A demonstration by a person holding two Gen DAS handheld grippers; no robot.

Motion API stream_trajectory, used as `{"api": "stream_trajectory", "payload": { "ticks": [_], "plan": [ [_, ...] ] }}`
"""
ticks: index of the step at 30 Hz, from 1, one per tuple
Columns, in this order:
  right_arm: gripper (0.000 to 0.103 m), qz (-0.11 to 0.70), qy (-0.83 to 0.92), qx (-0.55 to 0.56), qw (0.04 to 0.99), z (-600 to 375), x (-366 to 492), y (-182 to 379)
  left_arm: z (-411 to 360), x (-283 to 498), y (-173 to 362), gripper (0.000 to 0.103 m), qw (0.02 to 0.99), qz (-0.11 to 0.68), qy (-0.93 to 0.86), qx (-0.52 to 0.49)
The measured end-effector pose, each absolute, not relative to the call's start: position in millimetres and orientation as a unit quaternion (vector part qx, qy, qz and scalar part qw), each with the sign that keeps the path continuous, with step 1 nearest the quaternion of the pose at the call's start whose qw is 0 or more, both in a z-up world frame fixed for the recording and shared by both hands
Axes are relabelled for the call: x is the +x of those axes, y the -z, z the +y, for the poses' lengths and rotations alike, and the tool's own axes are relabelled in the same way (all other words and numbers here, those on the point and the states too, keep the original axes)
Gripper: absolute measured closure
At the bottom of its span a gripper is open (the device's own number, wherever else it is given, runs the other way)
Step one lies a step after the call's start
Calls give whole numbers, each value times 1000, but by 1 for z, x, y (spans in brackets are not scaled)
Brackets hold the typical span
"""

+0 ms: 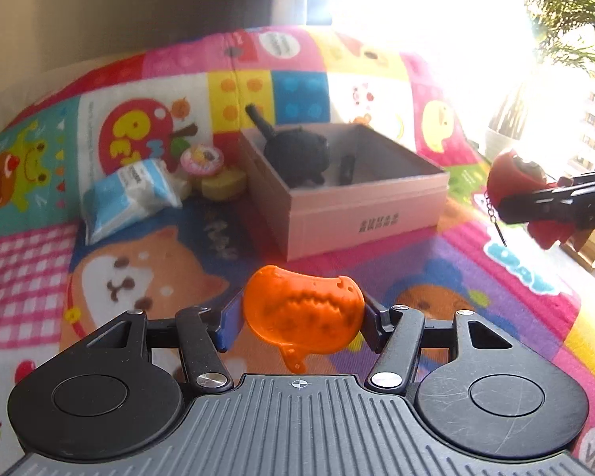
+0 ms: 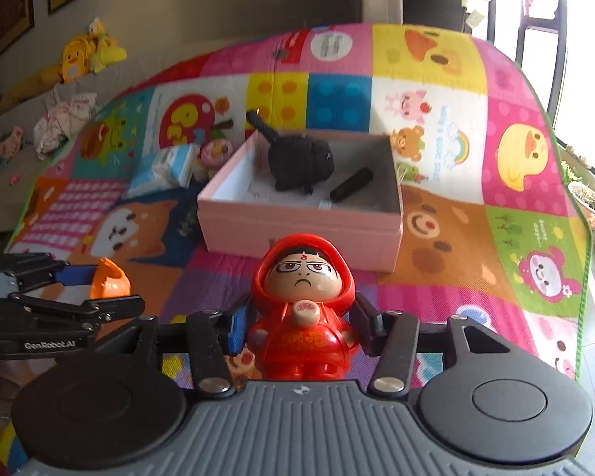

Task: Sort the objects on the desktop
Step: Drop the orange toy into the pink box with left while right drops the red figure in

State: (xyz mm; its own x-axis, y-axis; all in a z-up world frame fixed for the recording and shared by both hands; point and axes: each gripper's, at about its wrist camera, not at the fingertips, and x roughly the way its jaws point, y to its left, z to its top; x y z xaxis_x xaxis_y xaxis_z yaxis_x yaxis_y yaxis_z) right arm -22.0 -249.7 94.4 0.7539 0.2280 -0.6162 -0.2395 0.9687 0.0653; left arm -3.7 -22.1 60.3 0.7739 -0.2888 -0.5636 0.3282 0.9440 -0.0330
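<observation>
My left gripper (image 1: 302, 319) is shut on an orange plastic toy (image 1: 303, 315), held above the colourful mat. My right gripper (image 2: 302, 327) is shut on a red hooded figurine (image 2: 303, 317) that stands upright between the pads. Each gripper shows in the other's view: the right gripper (image 1: 535, 208) with the red figurine (image 1: 515, 176) at the right edge, the left gripper (image 2: 79, 289) with the orange toy (image 2: 109, 277) at the left. Ahead lies an open pink box (image 2: 297, 226) holding a black plush cat (image 2: 299, 162) and a black cylinder (image 2: 351, 188).
Left of the pink box (image 1: 361, 214) lie a blue-and-white packet (image 1: 129, 194), a pink round toy (image 1: 201, 158) and a yellow block (image 1: 223, 182). Yellow plush toys (image 2: 87, 57) sit on a sofa at the far left. A bright window and a potted plant (image 1: 507, 135) are on the right.
</observation>
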Motion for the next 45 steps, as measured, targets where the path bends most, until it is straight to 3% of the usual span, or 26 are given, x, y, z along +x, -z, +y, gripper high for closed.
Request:
{"api": "stream_trajectory", "payload": {
  "ticks": [7,11,12,14,21,30,35,41,45],
  "plan": [
    [51,214,-108,30,970,-279,-36,-166,-49,49,-109,39,958,215,183,52],
    [51,212,-98,21,972,-277,-32,-167,-65,101,-110,38,962,209,175,30],
    [51,219,-99,21,971,-277,-30,-164,-69,111,-107,34,962,205,176,29],
    [51,230,-94,16,969,-275,-26,-157,-72,126,-98,12,959,211,186,25],
    [51,258,-67,17,964,-279,-9,-143,-35,94,-70,2,963,216,159,11],
    [51,338,-84,76,935,-255,99,-120,26,42,-35,0,962,259,88,-22],
    [51,350,-57,37,934,-226,159,-102,50,36,-37,0,965,254,56,-43],
    [37,363,-46,39,930,-219,179,-101,68,50,-26,0,959,267,13,-89],
    [33,347,-56,17,936,-207,167,-119,67,50,-17,0,961,264,-9,-82]
  ]
}}
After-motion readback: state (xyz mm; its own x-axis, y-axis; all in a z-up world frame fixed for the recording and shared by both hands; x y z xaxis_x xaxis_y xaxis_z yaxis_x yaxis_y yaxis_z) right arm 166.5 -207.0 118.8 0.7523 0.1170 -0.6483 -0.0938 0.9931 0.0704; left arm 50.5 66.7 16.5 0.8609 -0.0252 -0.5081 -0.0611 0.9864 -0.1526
